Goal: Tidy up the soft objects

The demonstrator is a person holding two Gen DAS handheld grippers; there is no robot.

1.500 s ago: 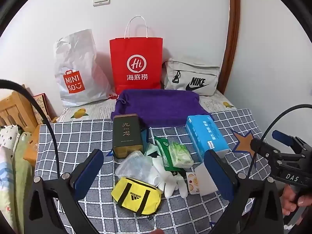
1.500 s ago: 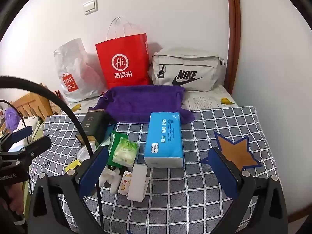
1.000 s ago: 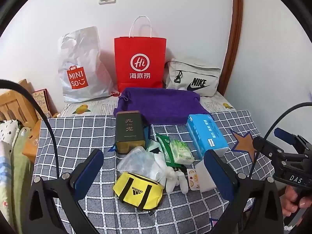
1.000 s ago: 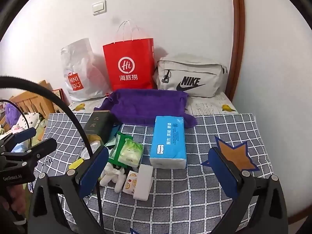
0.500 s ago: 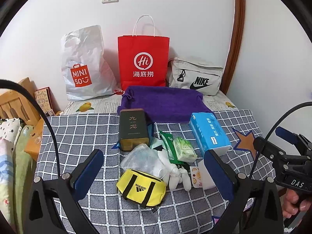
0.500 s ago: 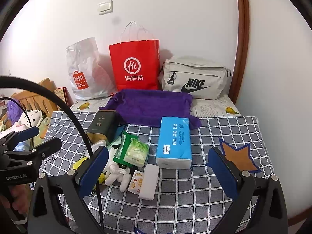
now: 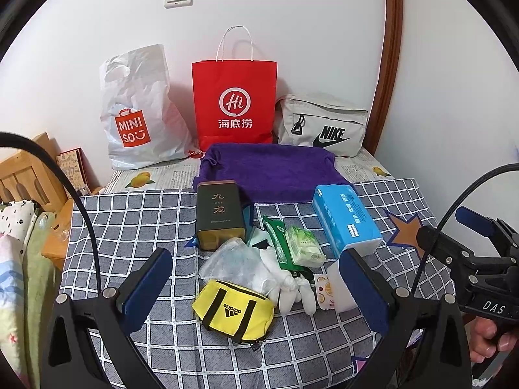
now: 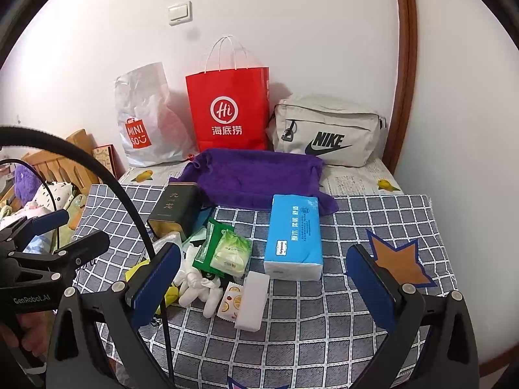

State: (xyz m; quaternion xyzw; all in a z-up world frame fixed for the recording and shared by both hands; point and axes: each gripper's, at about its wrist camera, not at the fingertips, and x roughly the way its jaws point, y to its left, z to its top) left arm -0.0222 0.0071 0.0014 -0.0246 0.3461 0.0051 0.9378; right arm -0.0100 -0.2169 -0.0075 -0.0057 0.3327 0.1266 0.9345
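Observation:
On the checked cloth lie a yellow Adidas pouch (image 7: 234, 313), a clear plastic bag (image 7: 232, 263), white gloves (image 7: 292, 287), green wipe packs (image 7: 300, 246), a white sponge (image 8: 252, 300), a blue tissue pack (image 7: 345, 220) (image 8: 293, 236) and a dark tea tin (image 7: 220, 215). A purple towel (image 7: 269, 170) lies behind them. My left gripper (image 7: 254, 287) is open and empty, held above the pouch. My right gripper (image 8: 262, 287) is open and empty, above the sponge and in front of the tissue pack.
A Miniso plastic bag (image 7: 136, 110), a red paper bag (image 7: 234, 103) and a beige Nike bag (image 7: 322, 126) stand against the back wall. A wooden bed frame (image 7: 22, 175) and bedding are at the left. A wall closes the right side.
Both grippers have risen and drawn back a little, so the objects sit lower and smaller in view. Both stay open. Nothing on the cloth has moved.

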